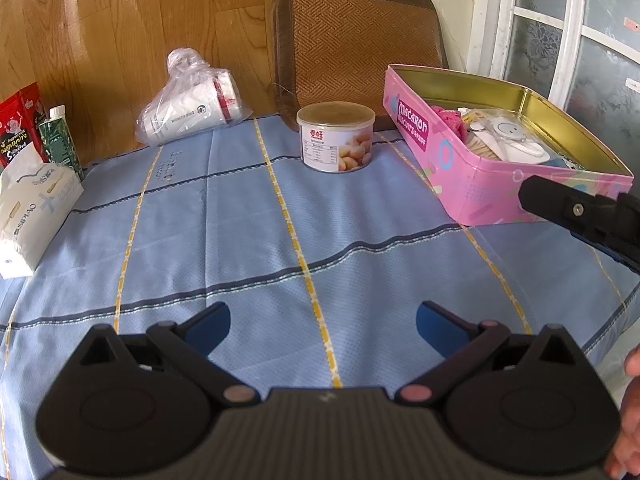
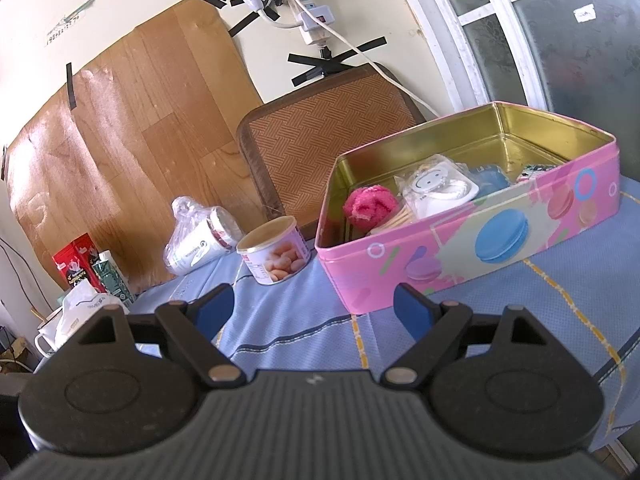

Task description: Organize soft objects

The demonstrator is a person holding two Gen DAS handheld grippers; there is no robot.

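A pink macaron biscuit tin (image 1: 472, 184) (image 2: 472, 248) stands open on the blue checked tablecloth (image 1: 280, 220) (image 2: 288, 328). Inside lie a pink fluffy item (image 2: 370, 203) (image 1: 450, 118), a white smiley-face packet (image 2: 434, 184) (image 1: 508, 134), a bundle of wooden sticks (image 1: 486, 147) and something blue (image 2: 490, 179). My left gripper (image 1: 323, 326) hovers open over bare cloth with nothing between its blue pads. My right gripper (image 2: 314, 310) is open and empty just in front of the tin's near wall. One of its black fingers (image 1: 576, 210) shows at the right edge of the left wrist view.
A round snack can (image 1: 335, 136) (image 2: 276, 254) stands left of the tin. A bagged stack of paper cups (image 1: 196, 106) (image 2: 202, 238) lies behind. A tissue pack (image 1: 32, 208) (image 2: 82, 308), a red carton (image 1: 20, 120) and a green carton (image 1: 62, 140) sit far left. A woven chair back (image 1: 360, 44) faces the table.
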